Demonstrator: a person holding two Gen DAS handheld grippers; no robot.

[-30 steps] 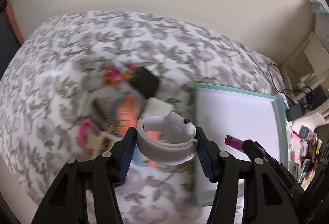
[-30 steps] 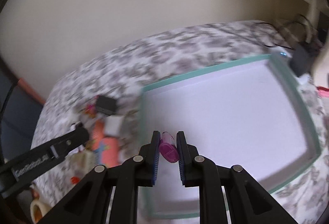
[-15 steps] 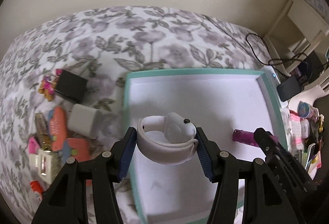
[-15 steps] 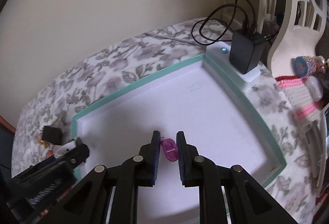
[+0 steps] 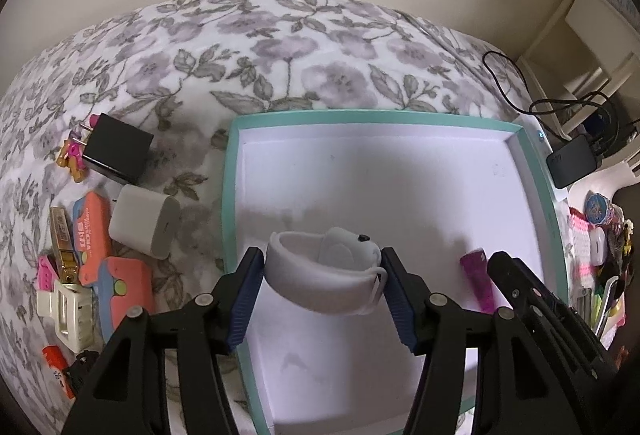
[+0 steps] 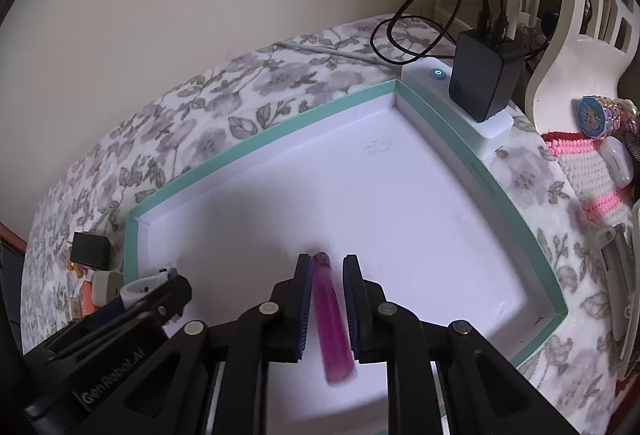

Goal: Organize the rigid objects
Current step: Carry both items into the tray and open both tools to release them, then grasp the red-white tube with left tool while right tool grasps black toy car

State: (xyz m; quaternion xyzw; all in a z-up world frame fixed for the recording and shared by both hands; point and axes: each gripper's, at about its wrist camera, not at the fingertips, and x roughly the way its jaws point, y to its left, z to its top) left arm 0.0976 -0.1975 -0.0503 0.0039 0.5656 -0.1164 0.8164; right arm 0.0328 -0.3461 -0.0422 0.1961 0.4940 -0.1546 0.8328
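Note:
A teal-rimmed tray [image 5: 230, 195] with a white floor lies on the flowered bedspread. My left gripper [image 5: 322, 255] hovers over the tray's left half with a white smartwatch [image 5: 320, 275] between its blue pads. The pads still touch the strap while the jaws are opening, and the watch looks tipped and blurred. My right gripper [image 6: 327, 259] is shut on a purple tube [image 6: 330, 315], which hangs lengthwise between the pads above the tray floor [image 6: 400, 215]. The left wrist view shows that tube [image 5: 476, 283] at the right.
Left of the tray lie a black charger [image 5: 116, 151], a white charger [image 5: 144, 227], orange items [image 5: 94, 231] and a white hair clip [image 5: 64, 311]. A white power strip with a black adapter [image 6: 480, 79] and cables touches the tray's far right corner. A wall is behind.
Both grippers swung from the pile side to over the tray and sank toward its floor. The watch has tipped between the left pads. The purple tube now shows lengthwise and blurred.

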